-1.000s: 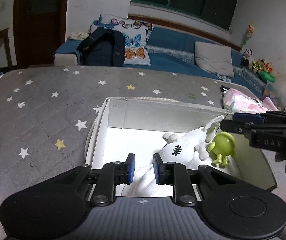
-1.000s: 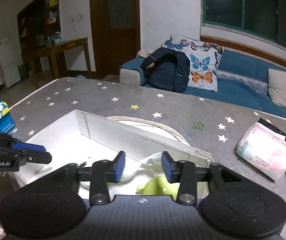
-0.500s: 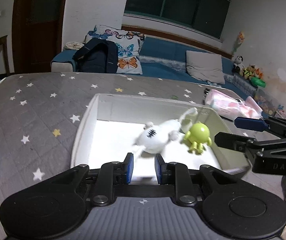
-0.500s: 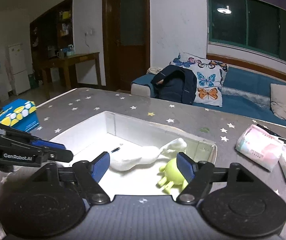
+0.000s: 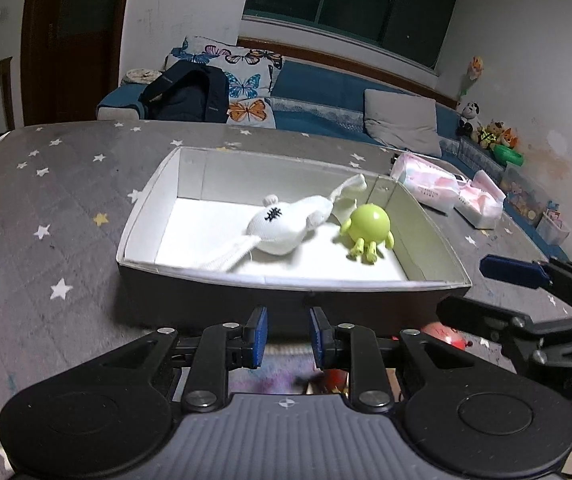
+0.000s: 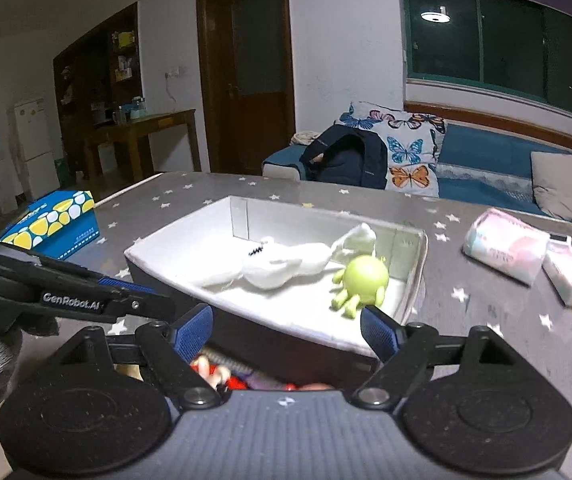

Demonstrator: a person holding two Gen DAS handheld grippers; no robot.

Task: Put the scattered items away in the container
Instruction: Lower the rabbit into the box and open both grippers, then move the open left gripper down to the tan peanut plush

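A shallow box (image 5: 426, 224) with a white inside (image 6: 418, 272) stands on the grey star-patterned table. In it lie a white knitted plush (image 5: 282, 228) (image 6: 282, 264) and a lime-green one-eyed figure (image 5: 368, 226) (image 6: 360, 280). My left gripper (image 5: 285, 334) is slightly open and empty, just in front of the box's near wall. My right gripper (image 6: 286, 330) is wide open and empty at the same near side. Small red items (image 5: 446, 334) (image 6: 214, 372) lie on the table under the grippers, partly hidden.
Two pink tissue packs (image 5: 426, 186) (image 6: 504, 242) lie on the table right of the box. A blue and yellow box (image 6: 52, 226) stands at the table's left. A sofa with pillows and a dark backpack (image 5: 190, 92) is behind the table.
Both grippers have pulled back from inside the box to its near side. The white plush and green figure stay lying in the box. The right gripper's jaws have opened wide.
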